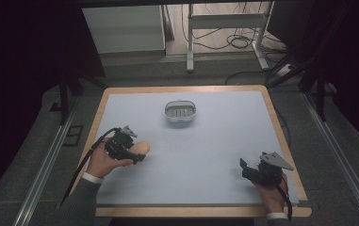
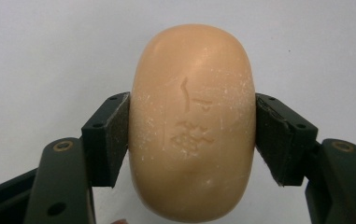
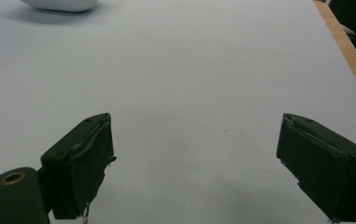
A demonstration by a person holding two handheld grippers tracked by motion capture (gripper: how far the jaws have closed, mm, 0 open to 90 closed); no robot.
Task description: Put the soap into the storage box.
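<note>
Dark room with grey floor, white cabinet and cables behind; at centre, one table (image 1: 281, 141), wooden rim, top covered by a pale matte sheet. Left forearm in grey sleeve with white cuff enters from the bottom left, hand (image 1: 102, 162) cupped under its tool and angled toward the table's middle. Right hand (image 1: 272, 194) sits near the table's front right corner, tool aimed left across the sheet. Right gripper (image 3: 194, 158): black, padded jaws standing wide, bare sheet between them. Left gripper (image 2: 192, 140): black, jaws clamped on the soap's two long sides. Basket (image 1: 181, 112): small oval dish, metallic grey, slotted floor, at far centre, well apart from both hands. Soap (image 2: 192, 121): oval bar, peach-tan, smooth with whitish powdery scuffs and a stamped mark; long axis runs along the jaws, pointing away from the hand, at the table's left.
</note>
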